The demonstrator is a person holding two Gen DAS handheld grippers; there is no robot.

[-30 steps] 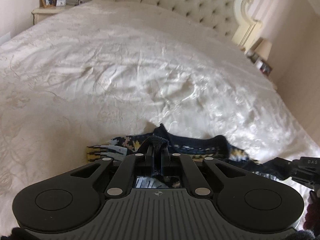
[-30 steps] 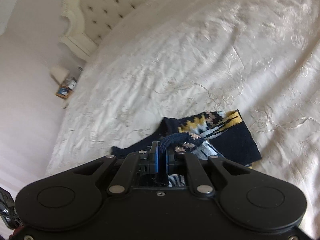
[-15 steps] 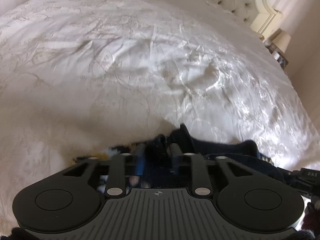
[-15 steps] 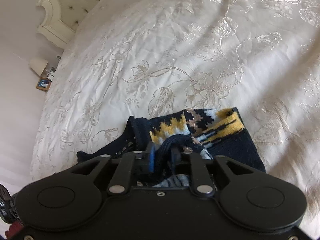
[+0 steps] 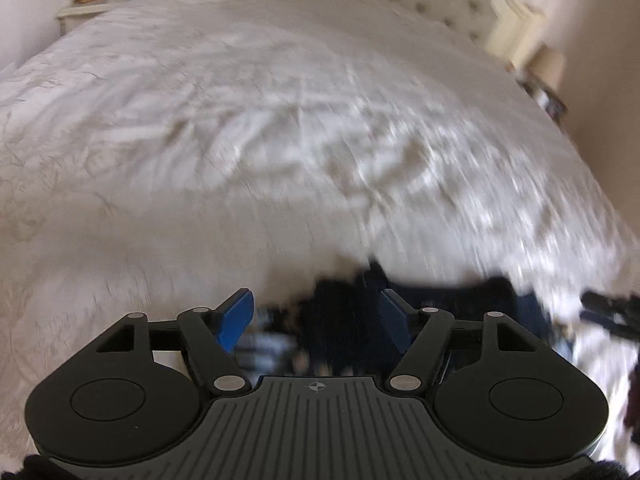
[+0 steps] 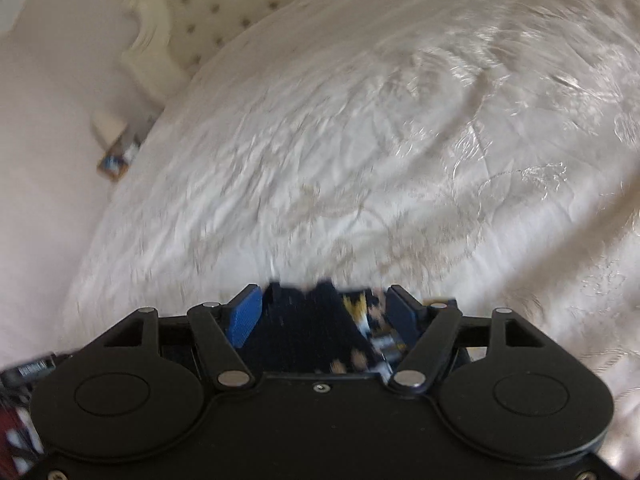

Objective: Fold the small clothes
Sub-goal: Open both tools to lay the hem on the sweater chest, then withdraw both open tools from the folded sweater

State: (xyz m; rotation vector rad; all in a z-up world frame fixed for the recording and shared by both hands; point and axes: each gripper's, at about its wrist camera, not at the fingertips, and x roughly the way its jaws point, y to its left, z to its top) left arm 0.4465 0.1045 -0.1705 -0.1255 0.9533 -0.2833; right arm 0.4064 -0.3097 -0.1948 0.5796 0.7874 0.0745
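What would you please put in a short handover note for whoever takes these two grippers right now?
Left gripper: jaws opening, blue pads clear of the cloth, nothing gripped.
Right gripper: jaws opening too, dark knit between them but not pinched.
The navy knitted garment with a yellow and white pattern lies on the cream embroidered bedspread, right under both grippers; both views are blurred, so its exact shape is hard to read.
Done: the garment has been set down and is being let go, apparently after a fold.
Left: pull both grippers clear, check the fold lies flat, then make any remaining fold.
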